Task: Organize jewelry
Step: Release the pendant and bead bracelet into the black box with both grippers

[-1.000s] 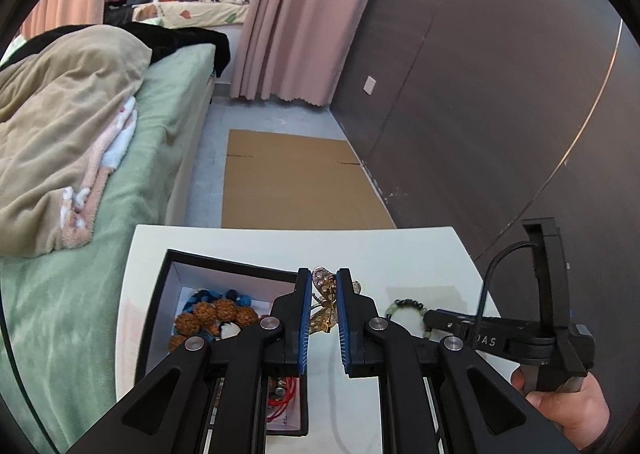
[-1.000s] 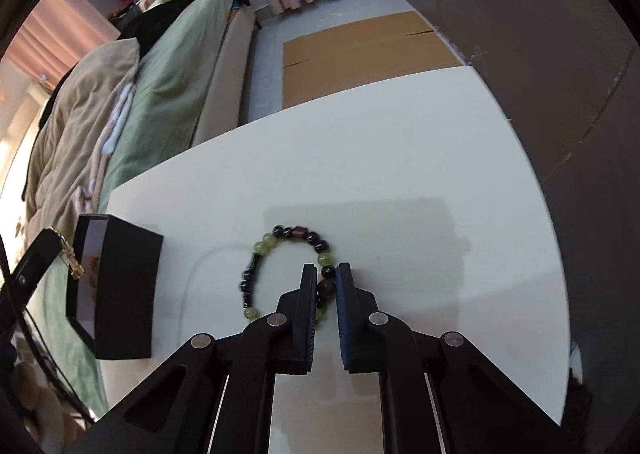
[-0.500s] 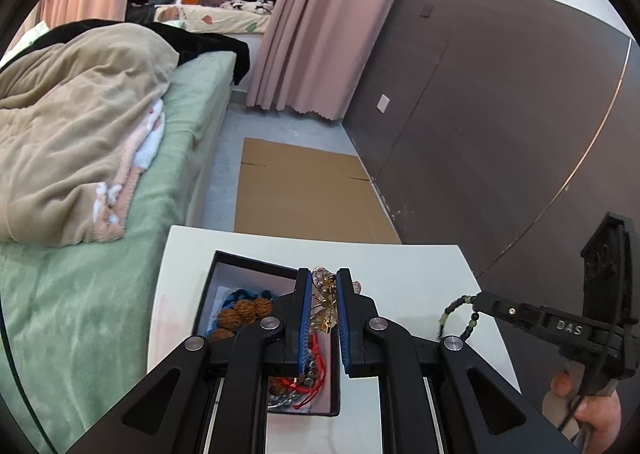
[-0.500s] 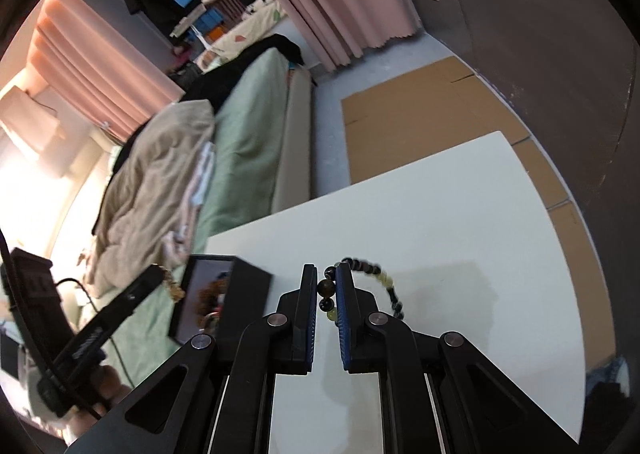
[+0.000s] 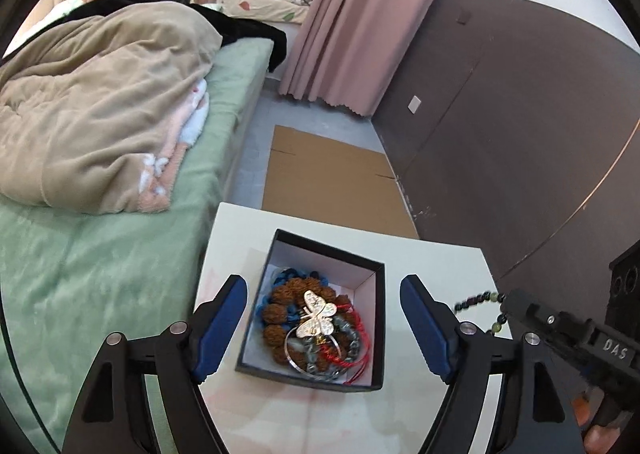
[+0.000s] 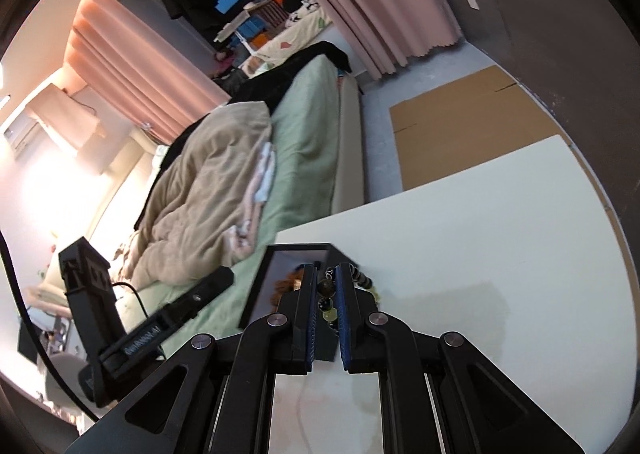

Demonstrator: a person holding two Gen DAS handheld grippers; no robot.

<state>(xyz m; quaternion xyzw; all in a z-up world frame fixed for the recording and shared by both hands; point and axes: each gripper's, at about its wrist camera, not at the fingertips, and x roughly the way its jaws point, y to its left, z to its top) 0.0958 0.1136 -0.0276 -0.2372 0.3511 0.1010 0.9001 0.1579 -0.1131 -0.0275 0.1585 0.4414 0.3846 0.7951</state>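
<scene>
Jewelry fills a black box (image 5: 360,384) on the white table (image 5: 432,254), and only the left wrist view looks down into it: a silver butterfly pendant (image 5: 317,318) lies on brown beads, blue beads and red cord. The left gripper (image 5: 324,328), its jaws just opened and now spread wide with nothing between them, hovers astride the box. The right gripper (image 6: 326,308) (seen edge-on from the left camera) pinches a dark-and-green bead bracelet (image 6: 325,294) just above the box's near corner.
</scene>
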